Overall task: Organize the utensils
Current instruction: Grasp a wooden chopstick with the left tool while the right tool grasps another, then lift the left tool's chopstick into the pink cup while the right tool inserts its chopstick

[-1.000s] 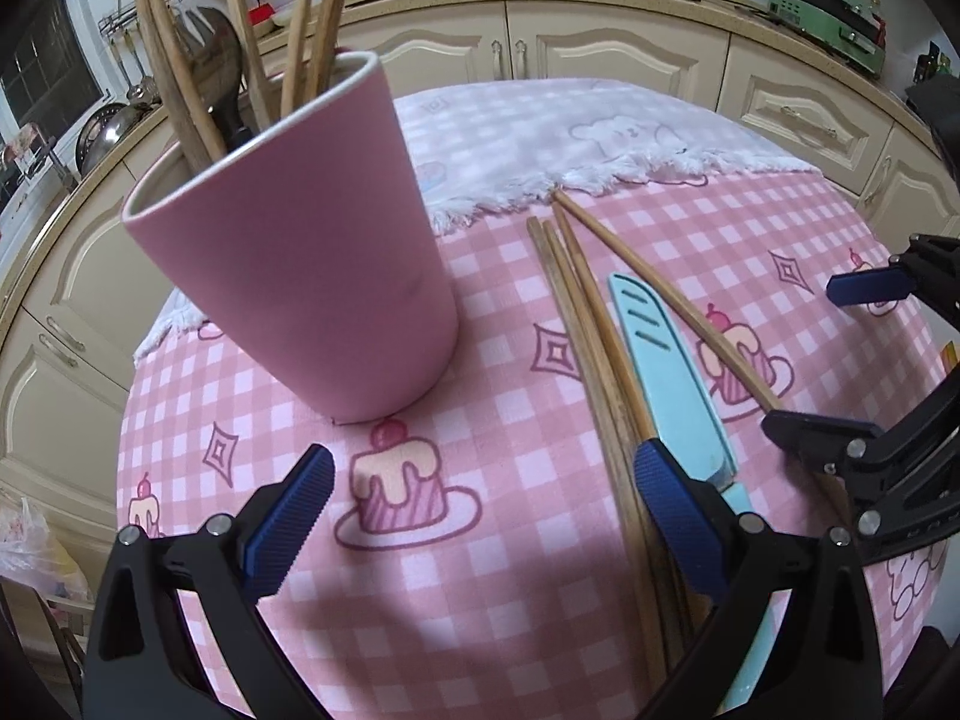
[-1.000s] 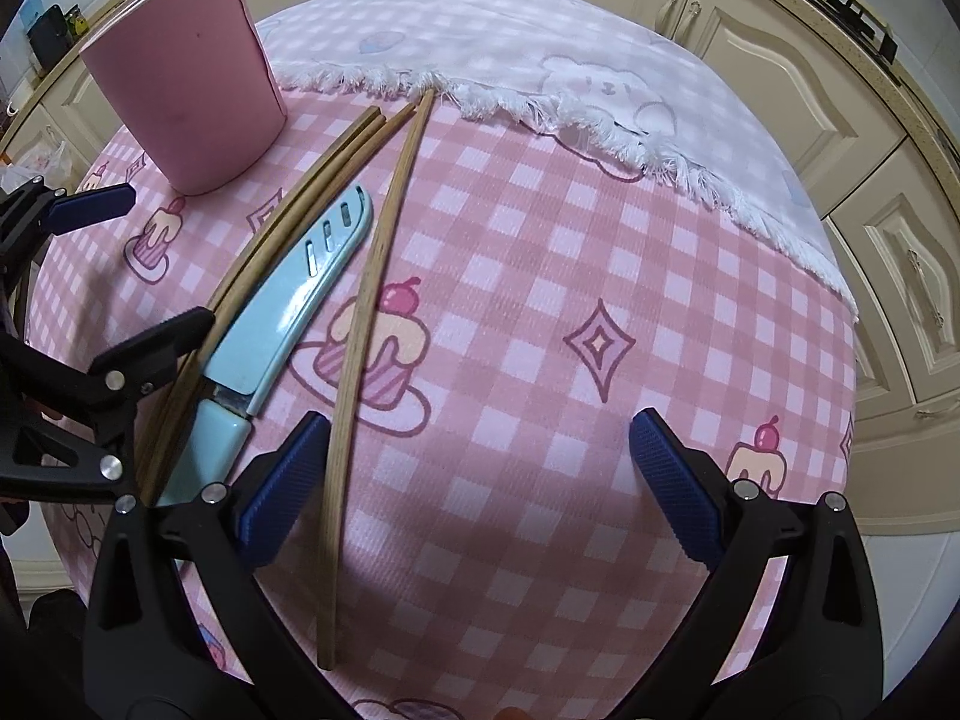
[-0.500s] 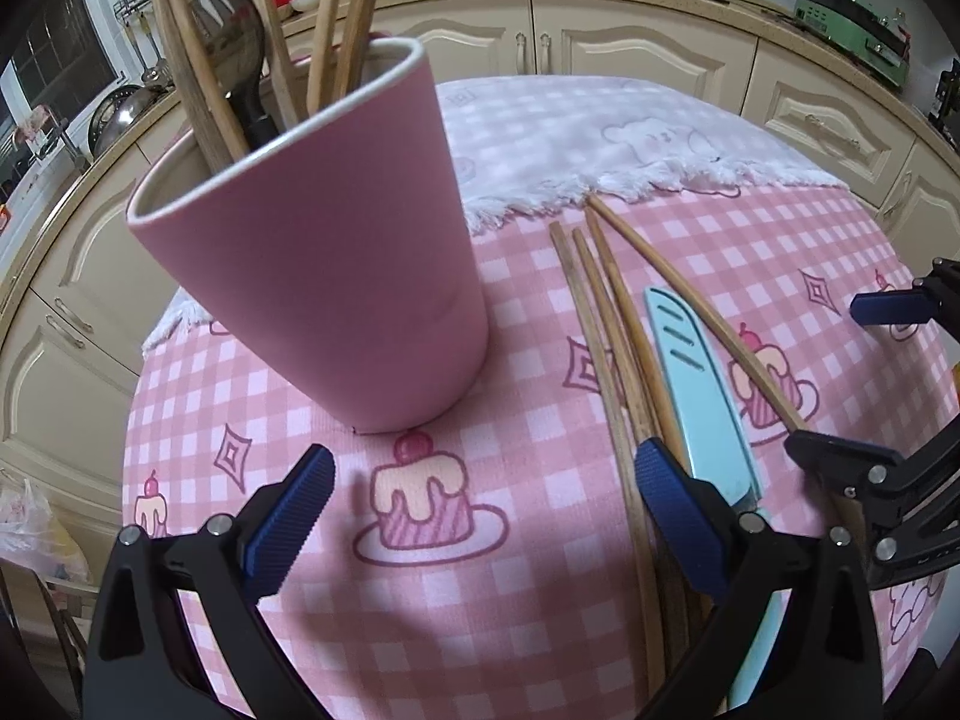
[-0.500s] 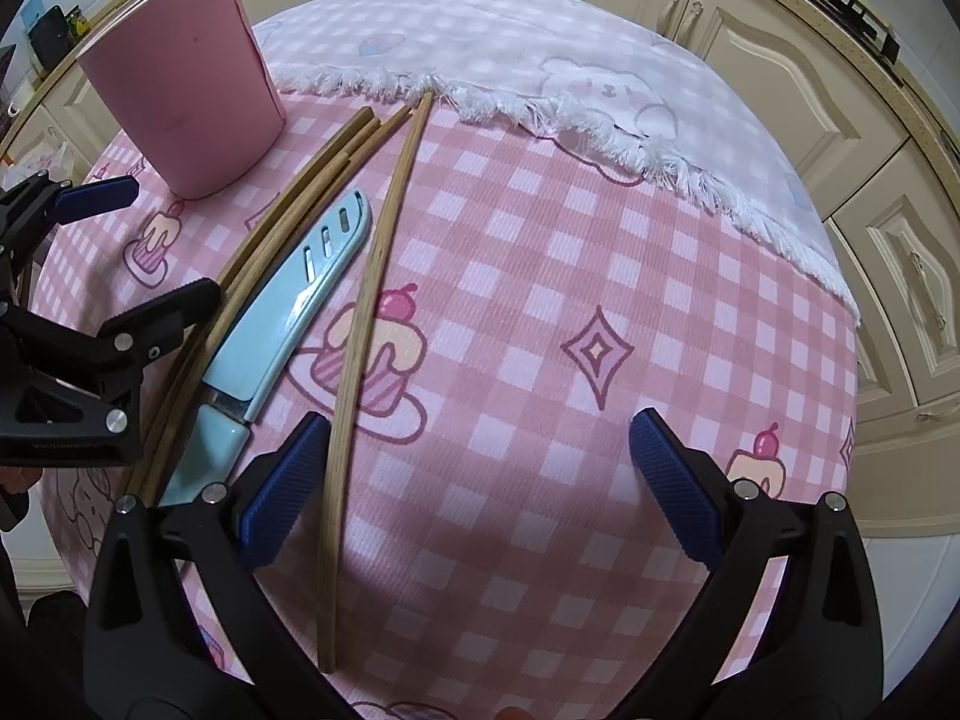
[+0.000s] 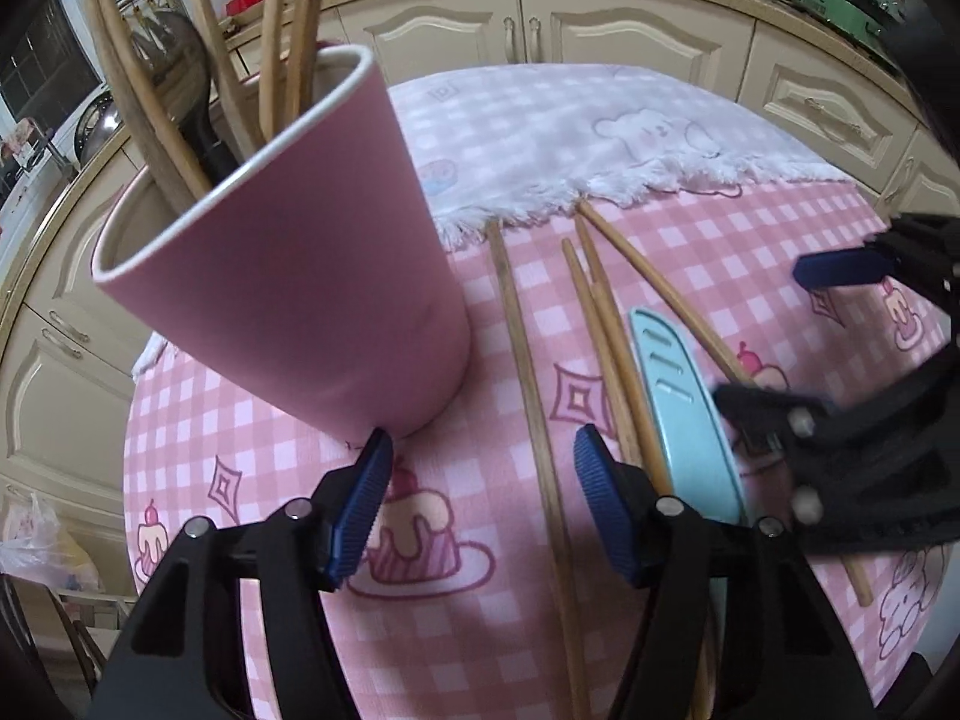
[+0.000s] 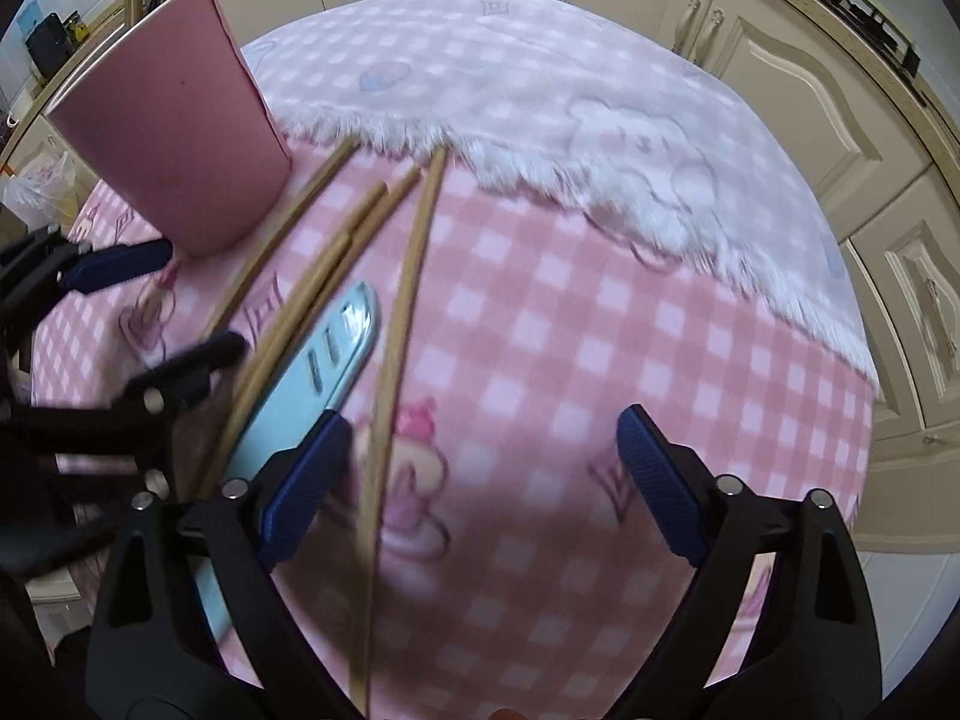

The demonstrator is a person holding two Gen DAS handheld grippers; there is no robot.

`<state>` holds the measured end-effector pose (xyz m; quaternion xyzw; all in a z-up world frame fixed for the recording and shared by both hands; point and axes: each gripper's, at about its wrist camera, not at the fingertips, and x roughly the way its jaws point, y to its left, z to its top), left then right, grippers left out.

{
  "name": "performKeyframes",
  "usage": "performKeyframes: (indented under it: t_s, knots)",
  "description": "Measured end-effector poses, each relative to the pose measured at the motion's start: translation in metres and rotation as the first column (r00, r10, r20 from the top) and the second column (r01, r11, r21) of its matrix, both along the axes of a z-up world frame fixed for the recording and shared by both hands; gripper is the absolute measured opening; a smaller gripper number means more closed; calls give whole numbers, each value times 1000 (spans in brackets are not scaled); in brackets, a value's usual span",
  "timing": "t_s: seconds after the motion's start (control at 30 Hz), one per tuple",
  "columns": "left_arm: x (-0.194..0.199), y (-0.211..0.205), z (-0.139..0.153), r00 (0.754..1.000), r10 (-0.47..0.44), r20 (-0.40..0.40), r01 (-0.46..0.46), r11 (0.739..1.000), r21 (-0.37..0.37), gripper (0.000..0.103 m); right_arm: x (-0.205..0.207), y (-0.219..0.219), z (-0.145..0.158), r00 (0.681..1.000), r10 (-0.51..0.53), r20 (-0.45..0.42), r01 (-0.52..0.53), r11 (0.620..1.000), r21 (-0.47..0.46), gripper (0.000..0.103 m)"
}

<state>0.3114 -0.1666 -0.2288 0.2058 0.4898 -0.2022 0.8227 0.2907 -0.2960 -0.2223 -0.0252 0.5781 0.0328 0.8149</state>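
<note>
Wooden chopsticks point(image 5: 531, 384) and a blue knife point(image 5: 684, 414) lie side by side on our pink checked tabletop point(image 5: 690, 258), right of the pink cup point(image 5: 300, 252) holding more utensils. Our left tongs point(image 5: 480, 504) have just been closing, one chopstick between them, ungripped. Our right tongs point(image 6: 480, 486), also closing, straddle another chopstick point(image 6: 390, 390) without pressing.

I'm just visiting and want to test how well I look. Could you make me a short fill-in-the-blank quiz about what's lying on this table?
1. The tall holder with wooden utensils standing in it is coloured ____.
2. The knife lying among the chopsticks has a light ____ blade.
3. The number of loose chopsticks lying on the tablecloth is ____.

Missing words: pink; blue; four
</note>
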Motion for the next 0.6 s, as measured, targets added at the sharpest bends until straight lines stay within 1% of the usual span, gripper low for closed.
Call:
performKeyframes:
  t_s: [0.03,0.07,0.1,0.13,0.17,0.2,0.23,0.3,0.33,0.43,0.5,0.57,0.6]
  knots:
    - [2,-1,0,1000,6,-9,-6,1000,-11,61,4,1,0,1000,-1,0,1,1000,0,75]
    - [4,-2,0,1000,14,-18,-14,1000,-20,61,9,2,0,1000,3,1,-3,1000,-5,72]
    - [4,-3,-1,1000,19,-22,-19,999,-27,58,14,5,1,1000,14,4,-14,1000,-11,67]
    - [3,-3,-1,999,12,-37,-14,999,-53,53,16,6,2,1000,27,7,-27,1000,-8,55]
    - [2,-3,-1,999,6,-53,-10,997,-79,41,17,10,4,999,44,10,-44,999,-3,46]
    - [0,-2,-1,999,3,-54,-8,996,-87,35,16,14,6,998,65,14,-65,998,2,24]
    - [-2,-1,-1,999,-2,-51,-3,996,-89,30,15,17,6,997,75,16,-75,997,7,10]
    - [-6,0,-1,998,-9,-55,4,995,-104,9,12,17,6,997,73,32,-73,997,24,8]
    - [-7,1,-1,998,-7,-59,0,994,-112,7,9,15,6,997,63,37,-65,997,42,7]
    - [-12,11,0,997,5,-78,-17,987,-161,5,-5,1,10,997,25,68,-32,994,103,6]
    - [-19,19,1,996,1,-85,-17,982,-191,5,-15,-10,14,996,4,90,-19,986,168,6]
    - [-25,24,4,997,-5,-83,-14,975,-220,5,-25,-20,20,993,-15,117,-9,980,199,6]
    - [-29,27,6,997,-6,-79,-13,972,-234,5,-30,-28,25,990,-28,136,-4,973,230,6]
